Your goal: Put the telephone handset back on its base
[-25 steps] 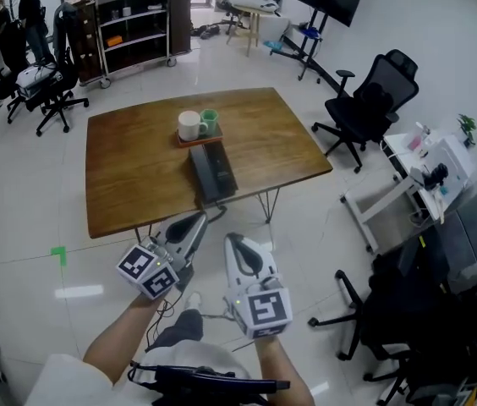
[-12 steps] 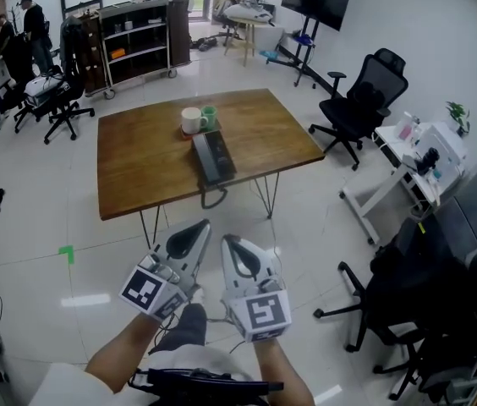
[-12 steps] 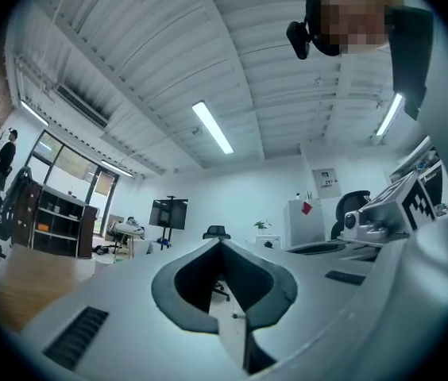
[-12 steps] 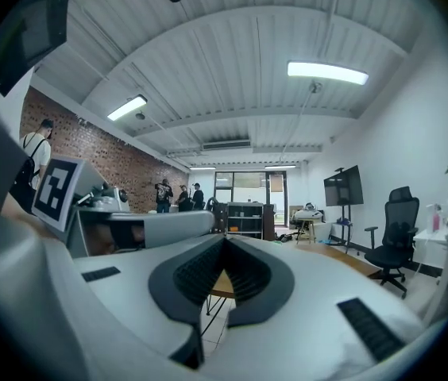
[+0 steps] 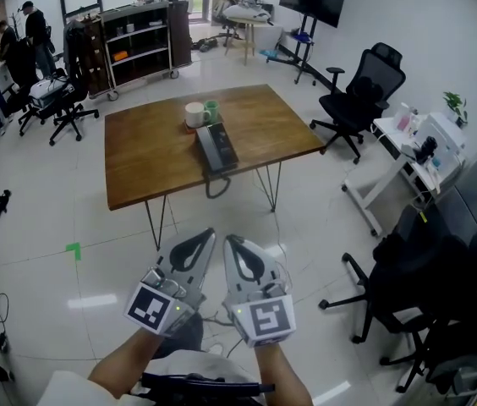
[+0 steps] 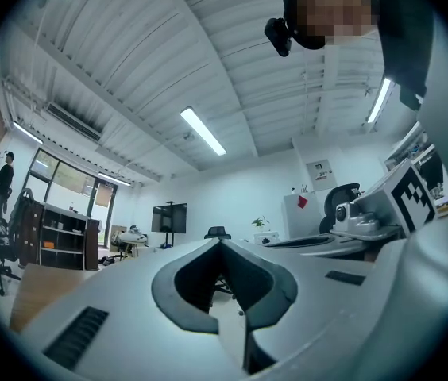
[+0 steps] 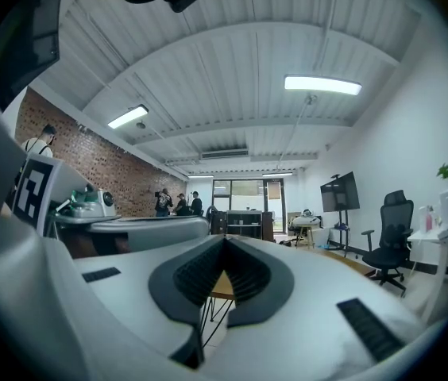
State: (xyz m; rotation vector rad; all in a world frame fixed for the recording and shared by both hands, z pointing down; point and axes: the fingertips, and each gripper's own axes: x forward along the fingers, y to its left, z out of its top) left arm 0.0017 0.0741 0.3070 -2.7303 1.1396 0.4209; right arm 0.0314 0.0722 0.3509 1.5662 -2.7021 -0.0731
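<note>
A dark grey telephone [image 5: 216, 147] lies near the front edge of the wooden table [image 5: 145, 163], far ahead in the head view. Its cord [image 5: 216, 184] hangs in a loop below the table edge. At this distance the handset cannot be told apart from the base. Both grippers are held close to the body above the tiled floor, well short of the table. My left gripper [image 5: 208, 235] is shut and holds nothing; so is my right gripper [image 5: 230, 242] beside it. The left gripper view shows its closed jaws [image 6: 220, 244] against the ceiling, and the right gripper [image 7: 224, 240] points the same way.
A white mug [image 5: 194, 114] and a green mug [image 5: 211, 109] stand just behind the telephone. A black office chair [image 5: 365, 91] is right of the table, a white side table [image 5: 408, 146] further right, more dark chairs [image 5: 424, 294] at the lower right. People and shelving are at the back left.
The table and telephone now look smaller and farther up the head view. Both grippers sit lower in the frame, still shut and side by side.
</note>
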